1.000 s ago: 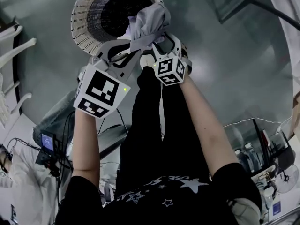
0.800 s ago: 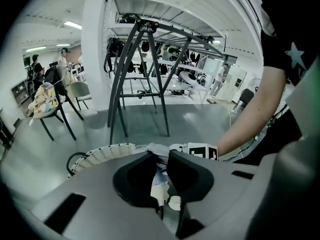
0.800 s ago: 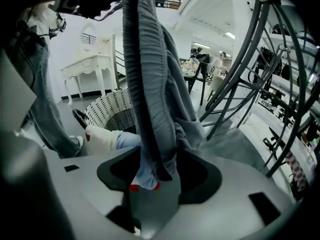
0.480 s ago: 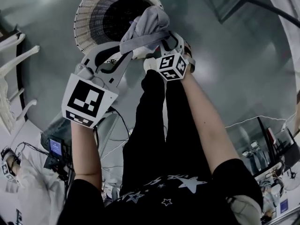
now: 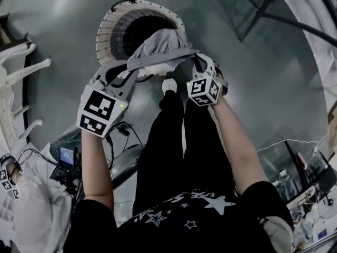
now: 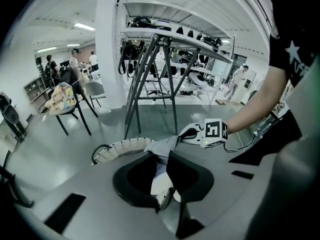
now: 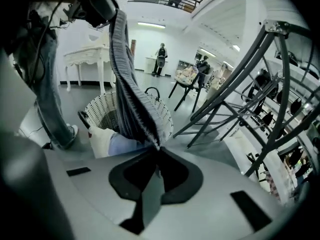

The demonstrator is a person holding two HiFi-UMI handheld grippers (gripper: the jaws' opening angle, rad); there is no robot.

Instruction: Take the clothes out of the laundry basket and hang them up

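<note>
Both bare forearms reach forward and down from a black star-print T-shirt, running toward the upper centre of the head view. The left forearm (image 5: 97, 165) is nearly straight. The right forearm (image 5: 238, 141) angles inward. We see the left gripper (image 5: 130, 70) left of centre and the right gripper (image 5: 192, 58) just right of it. Each carries a cube with black-and-white square markers.

The garment (image 5: 158, 44) is soft, wrinkled light-grey cloth. It is bunched in a hump between the two grippers, and one edge is pulled into a taut band from one gripper to the other. It hangs over the near rim of the laundry basket (image 5: 108, 33). The basket is round, white and woven, with a dark inside, and it stands on the glossy grey floor at the upper centre of the head view.

In the left gripper view the jaws stand nearly together, pinched on a fold of the garment that runs up toward the basket. In the right gripper view the jaws are closing. A ribbed edge of the cloth is caught at their tips and rises steeply to the upper left of that frame.

A grey metal tube rack (image 7: 240, 84) fills the right of that view. A white shoe (image 5: 169, 84) shows below the cloth in the head view.
</note>
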